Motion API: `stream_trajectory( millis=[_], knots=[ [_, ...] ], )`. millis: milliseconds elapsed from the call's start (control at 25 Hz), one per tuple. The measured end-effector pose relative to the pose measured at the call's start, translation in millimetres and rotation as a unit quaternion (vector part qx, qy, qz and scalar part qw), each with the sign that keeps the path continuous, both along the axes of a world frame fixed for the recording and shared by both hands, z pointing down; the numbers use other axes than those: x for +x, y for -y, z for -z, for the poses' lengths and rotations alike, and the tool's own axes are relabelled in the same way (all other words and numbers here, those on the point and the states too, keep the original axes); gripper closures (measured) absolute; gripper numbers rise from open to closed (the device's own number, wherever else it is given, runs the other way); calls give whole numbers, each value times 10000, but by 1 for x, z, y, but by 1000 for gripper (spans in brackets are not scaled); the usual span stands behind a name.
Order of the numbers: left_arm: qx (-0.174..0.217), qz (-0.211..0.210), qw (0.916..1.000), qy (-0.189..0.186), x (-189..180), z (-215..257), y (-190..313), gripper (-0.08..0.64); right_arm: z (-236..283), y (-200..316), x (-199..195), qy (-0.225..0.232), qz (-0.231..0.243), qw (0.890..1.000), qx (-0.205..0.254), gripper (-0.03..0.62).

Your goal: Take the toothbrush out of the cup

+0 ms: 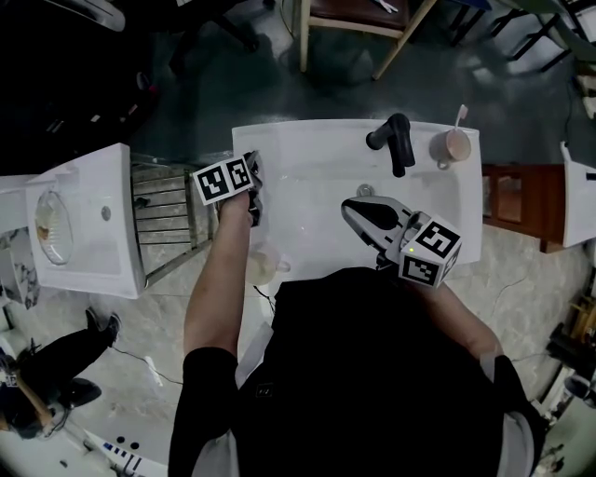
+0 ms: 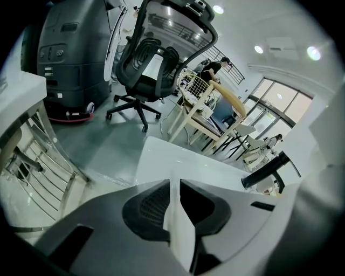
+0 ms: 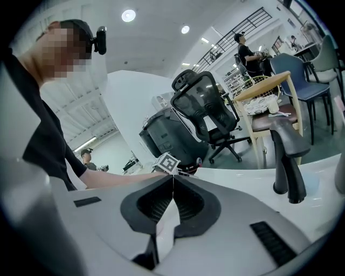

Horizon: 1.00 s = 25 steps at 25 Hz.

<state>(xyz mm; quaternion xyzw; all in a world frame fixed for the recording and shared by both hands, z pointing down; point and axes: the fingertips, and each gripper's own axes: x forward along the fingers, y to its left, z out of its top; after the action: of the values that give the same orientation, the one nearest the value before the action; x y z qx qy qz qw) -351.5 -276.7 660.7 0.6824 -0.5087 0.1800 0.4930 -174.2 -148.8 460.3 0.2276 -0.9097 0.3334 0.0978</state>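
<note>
In the head view we see the cup [image 1: 455, 145] at the far right corner of the counter [image 1: 307, 149], with the toothbrush [image 1: 460, 116] standing up in it. The right gripper [image 1: 348, 207] is the nearer one. The cup lies far and right of its jaws, past the faucet [image 1: 399, 142]. The left gripper [image 1: 253, 186] is at the left edge, well apart. In the left gripper view its jaws are a little apart, with nothing between. In the right gripper view the jaws are together and empty, so we judge they must open first.

Bright ceiling lights [image 3: 128, 15] overhead; fisheye edges darken and warp, foreground blurred.
</note>
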Motion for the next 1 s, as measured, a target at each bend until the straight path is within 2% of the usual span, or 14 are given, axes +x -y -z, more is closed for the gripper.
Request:
stream_trajectory(
  millis=[360, 480, 640, 800, 1000],
  knots=[
    [216, 306, 9993, 53, -10, 14, 1, 489, 4, 1, 9, 47, -63, 10000, 11, 565],
    [429, 404, 9982, 72, -12, 31, -1, 489, 8, 0, 14, 38, -61, 10000, 44, 565],
    [936, 440, 9945, 143, -12, 70, -3, 501, 15, -5, 25, 95, 15, 9998, 171, 565],
    [1730, 453, 9838, 99, 5, 136, -9, 532, 24, -10, 43, 87, 9, 9997, 237, 565],
    [2752, 248, 9602, 412, 53, 225, -47, 537, 36, -15, 72, 354, 63, 9984, 432, 565]
  ],
)
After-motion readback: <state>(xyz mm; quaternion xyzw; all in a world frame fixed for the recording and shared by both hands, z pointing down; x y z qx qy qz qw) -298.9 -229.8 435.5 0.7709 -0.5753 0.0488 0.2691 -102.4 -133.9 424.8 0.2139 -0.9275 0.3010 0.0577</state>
